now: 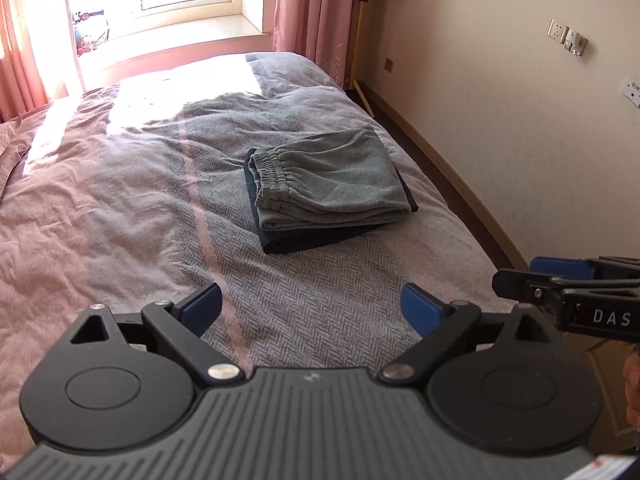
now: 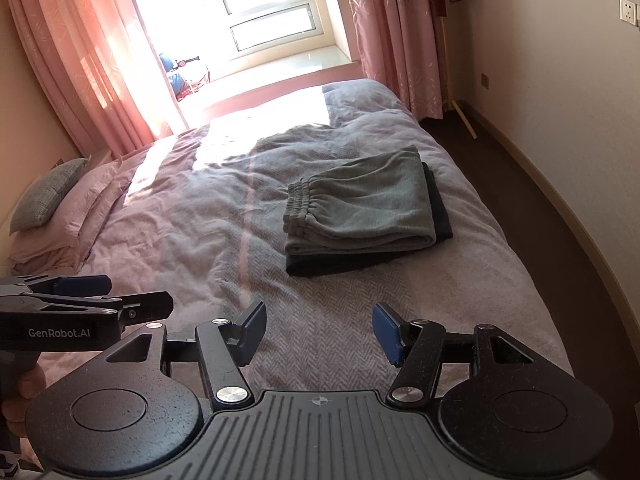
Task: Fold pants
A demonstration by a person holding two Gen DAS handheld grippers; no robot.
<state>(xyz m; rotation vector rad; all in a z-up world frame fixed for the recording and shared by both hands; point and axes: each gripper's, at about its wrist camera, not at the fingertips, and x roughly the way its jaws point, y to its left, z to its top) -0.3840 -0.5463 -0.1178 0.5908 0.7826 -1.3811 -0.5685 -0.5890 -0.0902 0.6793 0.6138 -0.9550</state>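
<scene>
The folded grey pants (image 1: pixel 328 182) are seen at 12 o'clock on the bed (image 1: pixel 120 208), apparently upon a darker garment (image 1: pixel 316 236), while the left claw (image 1: pixel 310 308) and right claw (image 2: pixel 318 330) are held wide open, empty.

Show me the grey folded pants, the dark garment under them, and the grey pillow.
grey folded pants (image 2: pixel 360 208): right wrist view, middle of the top layer.
dark garment (image 2: pixel 340 266): right wrist view, near edge showing below the pants.
grey pillow (image 2: pixel 48 196): right wrist view, middle of its face.

Dark folded garment (image 1: pixel 320 236) mostly hidden under folded grey elastic-waist pants (image 1: pixel 332 184); window objects (image 2: pixel 186 76) overexposed, unidentifiable.
</scene>
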